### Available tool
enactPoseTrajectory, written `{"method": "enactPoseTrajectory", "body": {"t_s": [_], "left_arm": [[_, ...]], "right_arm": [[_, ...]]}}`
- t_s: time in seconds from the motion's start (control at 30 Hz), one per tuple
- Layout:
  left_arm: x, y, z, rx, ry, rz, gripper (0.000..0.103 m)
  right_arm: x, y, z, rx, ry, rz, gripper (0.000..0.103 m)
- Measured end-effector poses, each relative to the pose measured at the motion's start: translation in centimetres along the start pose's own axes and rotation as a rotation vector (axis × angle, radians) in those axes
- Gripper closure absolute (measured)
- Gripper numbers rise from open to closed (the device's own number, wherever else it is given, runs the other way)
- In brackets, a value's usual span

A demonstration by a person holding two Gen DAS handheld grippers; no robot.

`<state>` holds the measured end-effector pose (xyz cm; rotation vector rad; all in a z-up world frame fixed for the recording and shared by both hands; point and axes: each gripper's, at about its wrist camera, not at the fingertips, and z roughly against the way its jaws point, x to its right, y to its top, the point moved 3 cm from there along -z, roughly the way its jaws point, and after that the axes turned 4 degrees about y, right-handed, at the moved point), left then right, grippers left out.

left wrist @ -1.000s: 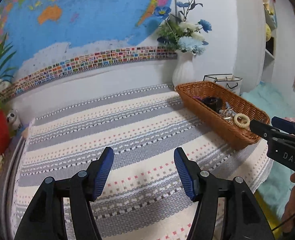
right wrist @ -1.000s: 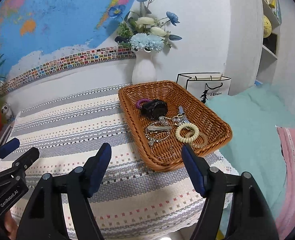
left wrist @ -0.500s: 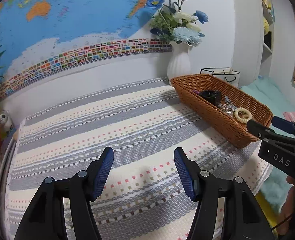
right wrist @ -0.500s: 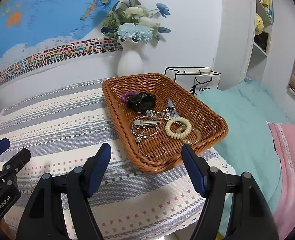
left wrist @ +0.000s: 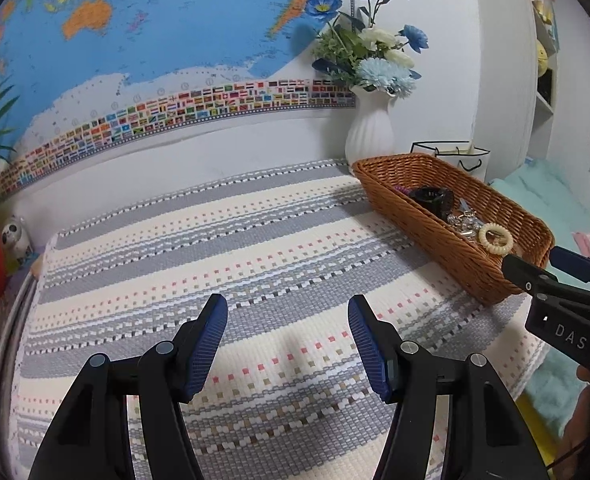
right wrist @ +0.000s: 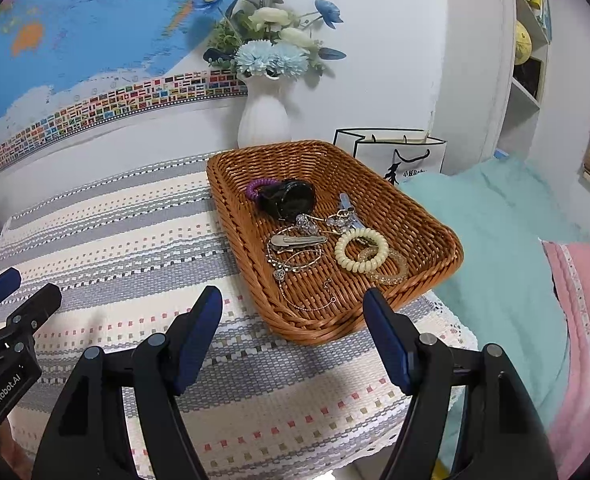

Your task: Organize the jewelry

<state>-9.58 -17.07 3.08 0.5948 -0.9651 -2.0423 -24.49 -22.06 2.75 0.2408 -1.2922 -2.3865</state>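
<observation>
Right wrist view: the right gripper (right wrist: 291, 312) hangs with its jaws wide apart and nothing between them, over the near right corner of the striped tablecloth (right wrist: 135, 240). Just beyond its fingertips sits a wicker basket (right wrist: 435, 248) at the cloth's right edge. Inside lie a thin chain (right wrist: 307, 304) nearest, a cream coil band (right wrist: 361, 250) overlapping a clear one (right wrist: 391, 270), a silver hair clip (right wrist: 299, 241), then a black hair tie (right wrist: 291, 198) and a purple coil (right wrist: 257, 188) toward the far end. The left gripper (left wrist: 287, 328) is also open and empty, above the cloth's near middle. A white vase (right wrist: 264, 120) stands at the far edge, against a world map (right wrist: 75, 40).
</observation>
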Motion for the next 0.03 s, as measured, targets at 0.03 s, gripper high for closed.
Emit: {"method": "enactPoseTrajectory", "body": {"t_s": [0.03], "left_arm": [[-0.06, -0.01, 0.06, 0.001, 0.001, 0.0, 0.039]], "right_arm": [[-0.05, 0.0, 0.11, 0.001, 0.001, -0.001, 0.028]]}}
